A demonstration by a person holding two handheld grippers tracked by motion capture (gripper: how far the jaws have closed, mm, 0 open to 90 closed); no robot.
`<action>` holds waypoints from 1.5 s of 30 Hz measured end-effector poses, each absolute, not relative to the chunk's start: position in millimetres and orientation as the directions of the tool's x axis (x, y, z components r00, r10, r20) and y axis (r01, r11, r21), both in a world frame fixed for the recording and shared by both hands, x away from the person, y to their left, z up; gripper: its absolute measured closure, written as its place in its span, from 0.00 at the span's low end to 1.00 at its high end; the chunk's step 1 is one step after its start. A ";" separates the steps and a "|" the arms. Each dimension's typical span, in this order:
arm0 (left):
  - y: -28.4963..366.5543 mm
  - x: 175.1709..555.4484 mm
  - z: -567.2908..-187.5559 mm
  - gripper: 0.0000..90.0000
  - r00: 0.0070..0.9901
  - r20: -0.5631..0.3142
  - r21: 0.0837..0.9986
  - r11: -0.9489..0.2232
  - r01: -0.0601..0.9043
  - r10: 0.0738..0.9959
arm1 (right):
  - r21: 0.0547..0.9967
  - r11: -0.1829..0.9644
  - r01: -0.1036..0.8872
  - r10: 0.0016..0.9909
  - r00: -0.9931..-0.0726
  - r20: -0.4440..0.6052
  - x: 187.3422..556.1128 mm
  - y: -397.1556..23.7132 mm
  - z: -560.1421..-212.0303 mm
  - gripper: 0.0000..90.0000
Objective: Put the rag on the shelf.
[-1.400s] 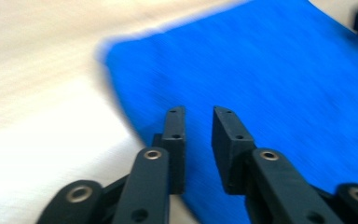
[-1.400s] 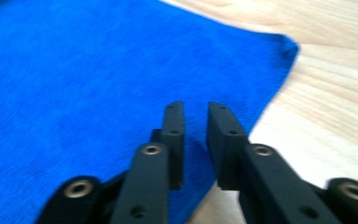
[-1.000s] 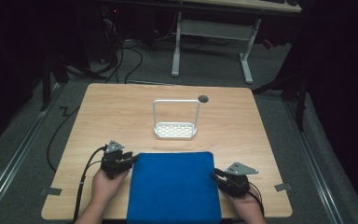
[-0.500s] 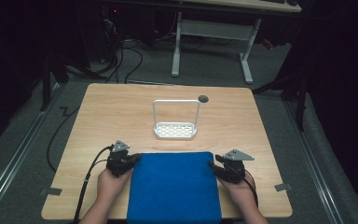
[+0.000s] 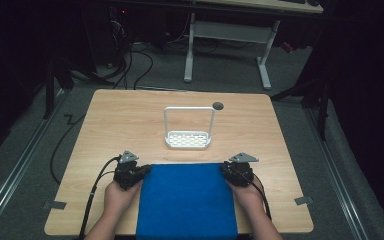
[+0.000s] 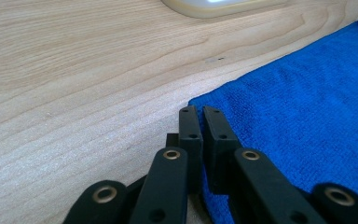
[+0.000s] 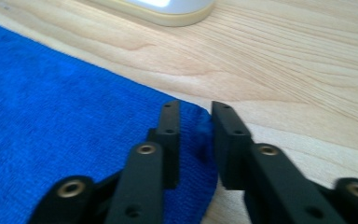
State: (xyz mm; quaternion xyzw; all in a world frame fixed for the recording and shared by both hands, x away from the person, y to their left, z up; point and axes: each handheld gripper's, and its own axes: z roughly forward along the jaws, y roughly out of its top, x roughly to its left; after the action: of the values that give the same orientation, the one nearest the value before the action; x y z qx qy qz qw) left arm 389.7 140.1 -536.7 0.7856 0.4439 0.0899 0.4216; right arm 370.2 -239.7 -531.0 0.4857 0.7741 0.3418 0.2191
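A blue cloth (image 5: 185, 200) lies flat at the near edge of the wooden table (image 5: 125, 120). My left gripper (image 5: 142, 172) sits at the cloth's far left corner. In the left gripper view the cloth (image 6: 307, 102) runs under the left gripper (image 6: 201, 112), whose jaws are nearly together with the cloth's edge pinched between them. My right gripper (image 5: 226, 170) is at the far right corner. In the right gripper view the right gripper (image 7: 195, 107) stands partly open, and the corner of the cloth (image 7: 51, 93) bulges up between its jaws.
A white wire rack (image 5: 188, 140) with a perforated base and a tall handle stands mid-table, just beyond the cloth. A dark round hole (image 5: 218, 105) is in the tabletop behind it. Cables trail off the table's left side; a desk frame (image 5: 225, 35) stands behind.
Both hands have slid forward along the cloth's sides, from its middle to its far corners. The left jaws have come together on the corner. The cloth has not moved.
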 end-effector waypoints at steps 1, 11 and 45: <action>139.7 389.4 -536.6 0.97 0.590 -0.230 0.743 -0.252 0.620 0.774 | 0.742 0.303 0.598 0.897 -0.442 -0.010 369.9 -239.1 -531.0 0.89; 141.4 384.1 -532.9 0.97 0.600 -0.216 0.768 -0.245 0.591 0.771 | 0.780 0.261 0.569 0.893 -0.450 0.029 366.1 -245.0 -525.2 0.97; 146.4 333.9 -470.4 0.97 0.648 -0.177 0.924 -0.102 0.369 0.741 | 0.936 0.154 0.316 0.879 -0.477 0.016 314.7 -245.4 -470.4 0.97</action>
State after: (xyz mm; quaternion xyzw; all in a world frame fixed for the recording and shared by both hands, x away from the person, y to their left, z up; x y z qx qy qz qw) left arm 333.9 146.4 -470.4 0.7227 0.3840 0.1696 0.5491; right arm 314.7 -245.4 -470.4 0.4242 0.7040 0.4930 0.2854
